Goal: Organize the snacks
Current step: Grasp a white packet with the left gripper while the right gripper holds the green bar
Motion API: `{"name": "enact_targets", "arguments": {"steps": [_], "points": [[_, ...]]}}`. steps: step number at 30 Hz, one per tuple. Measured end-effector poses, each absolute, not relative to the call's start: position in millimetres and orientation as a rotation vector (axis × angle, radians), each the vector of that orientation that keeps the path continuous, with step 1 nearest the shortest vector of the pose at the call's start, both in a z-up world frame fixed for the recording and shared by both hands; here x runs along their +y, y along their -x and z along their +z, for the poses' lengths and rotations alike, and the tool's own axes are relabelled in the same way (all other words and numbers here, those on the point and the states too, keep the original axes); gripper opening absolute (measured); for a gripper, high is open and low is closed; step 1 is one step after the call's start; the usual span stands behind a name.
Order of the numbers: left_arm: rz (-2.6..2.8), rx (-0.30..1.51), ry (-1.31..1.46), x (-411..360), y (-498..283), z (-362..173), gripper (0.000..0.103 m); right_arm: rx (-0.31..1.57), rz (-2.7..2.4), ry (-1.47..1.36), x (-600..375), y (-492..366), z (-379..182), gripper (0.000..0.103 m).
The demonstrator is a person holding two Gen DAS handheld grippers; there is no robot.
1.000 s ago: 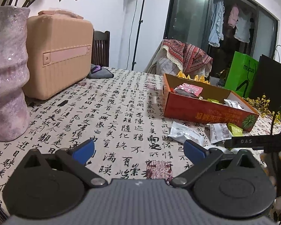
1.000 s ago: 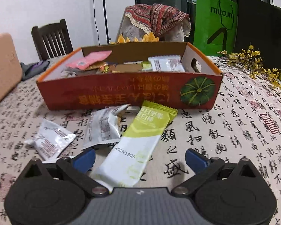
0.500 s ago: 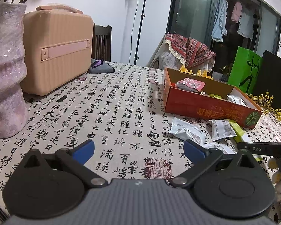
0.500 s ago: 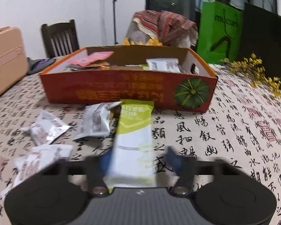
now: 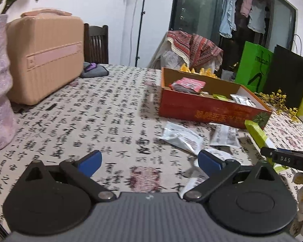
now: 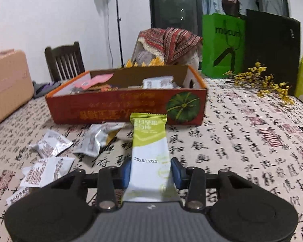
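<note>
While the right gripper has just closed its jaws, the blue pads now press both long edges of the green and white snack bar, which is printed with a date and points forward toward the box. The bar's far end lies just in front of the box's near wall. The left gripper has its jaws spread wide with nothing between them, above the tablecloth covered in black characters.

On the cloth to the left of the bar lie several silver and white snack packets, loose and outside any container; one of them is just beside the bar.

Further away stands the orange cardboard box with a green pumpkin picture on its front. Inside it I see a pink packet at the left, a white packet near the right, and some darker wrappers between them, too blurred to name.

Behind the box are a green paper bag, a black bag and yellow flowers. At far left stands a peach-coloured case, shut.
</note>
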State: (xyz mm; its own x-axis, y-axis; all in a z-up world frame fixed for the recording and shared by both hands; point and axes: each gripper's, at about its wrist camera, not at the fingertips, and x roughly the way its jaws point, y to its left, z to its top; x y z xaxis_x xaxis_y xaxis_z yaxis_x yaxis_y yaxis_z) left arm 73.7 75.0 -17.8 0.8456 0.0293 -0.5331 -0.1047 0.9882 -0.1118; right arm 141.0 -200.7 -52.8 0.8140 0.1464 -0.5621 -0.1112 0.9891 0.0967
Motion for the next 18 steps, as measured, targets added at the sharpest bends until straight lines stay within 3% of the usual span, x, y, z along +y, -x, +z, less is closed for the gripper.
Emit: {"name": "enact_targets", "arguments": {"steps": [18], "points": [[-0.004,0.67,0.113,-19.0,-124.8,-10.5,0.103,0.508,0.096,-0.207,-273.4,-104.2,-54.5,0.04]]}}
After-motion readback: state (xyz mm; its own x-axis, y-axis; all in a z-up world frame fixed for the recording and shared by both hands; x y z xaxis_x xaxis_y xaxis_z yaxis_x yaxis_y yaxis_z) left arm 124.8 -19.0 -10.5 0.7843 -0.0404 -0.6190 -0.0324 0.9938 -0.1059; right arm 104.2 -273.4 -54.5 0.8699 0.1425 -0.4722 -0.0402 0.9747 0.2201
